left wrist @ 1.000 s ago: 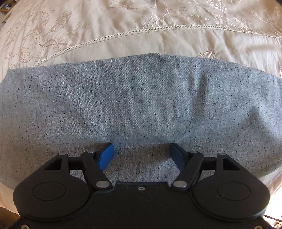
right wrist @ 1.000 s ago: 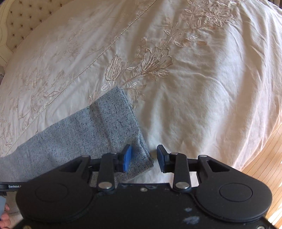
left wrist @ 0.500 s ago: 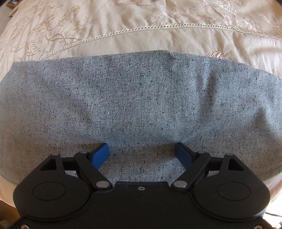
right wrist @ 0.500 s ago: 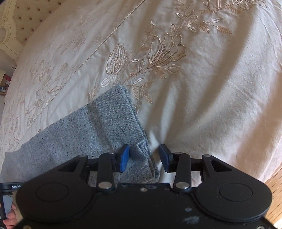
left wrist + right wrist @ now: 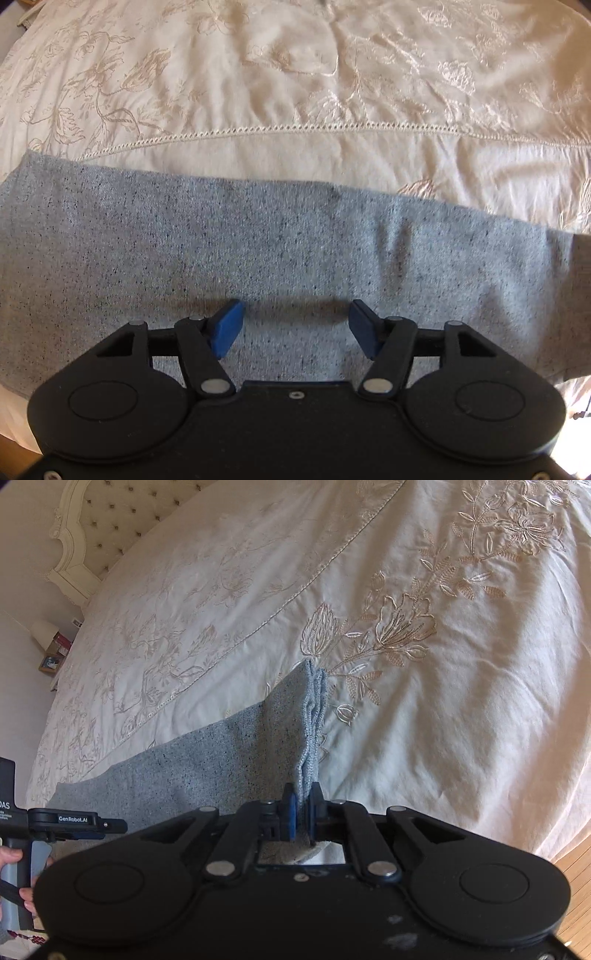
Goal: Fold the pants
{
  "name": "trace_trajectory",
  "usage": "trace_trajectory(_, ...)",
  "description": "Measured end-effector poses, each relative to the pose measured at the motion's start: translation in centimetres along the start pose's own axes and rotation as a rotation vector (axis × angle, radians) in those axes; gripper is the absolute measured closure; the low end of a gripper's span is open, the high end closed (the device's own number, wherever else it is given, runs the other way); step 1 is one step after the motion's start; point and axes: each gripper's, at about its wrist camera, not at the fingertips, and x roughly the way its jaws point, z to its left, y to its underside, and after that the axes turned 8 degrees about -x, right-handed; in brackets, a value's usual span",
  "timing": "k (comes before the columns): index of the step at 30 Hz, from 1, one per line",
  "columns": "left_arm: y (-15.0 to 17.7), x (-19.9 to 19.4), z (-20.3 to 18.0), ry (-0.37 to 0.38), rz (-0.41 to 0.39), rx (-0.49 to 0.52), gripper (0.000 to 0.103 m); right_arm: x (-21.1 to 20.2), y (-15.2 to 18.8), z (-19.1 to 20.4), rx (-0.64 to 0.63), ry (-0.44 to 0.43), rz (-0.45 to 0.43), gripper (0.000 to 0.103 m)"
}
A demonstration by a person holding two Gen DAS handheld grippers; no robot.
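- Right now your right gripper [image 5: 302,812] is clamped on the hem end of the pants [image 5: 207,768], jaws closing, the bunched fabric pinched between the pads.
- Your left gripper [image 5: 295,325] is apart but closing, pointing steeply down over the flat grey cloth; pads don't pinch anything yet.
- Pants lie on the bedspread [image 5: 461,709] near its front edge, long axis running from the right gripper's pinch leftward toward the left gripper.
- So the fold should run along that axis: the right hand carries the hem toward the left, which sits nearer the other end.
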Motion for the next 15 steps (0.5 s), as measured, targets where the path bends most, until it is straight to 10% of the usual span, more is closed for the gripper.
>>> trace_trajectory(15, -4.8, 1.5, -4.0, -0.035, -0.045, 0.068, 0.053, -2.7, -1.7, 0.7, 0.02, -0.061, -0.027, 0.095)
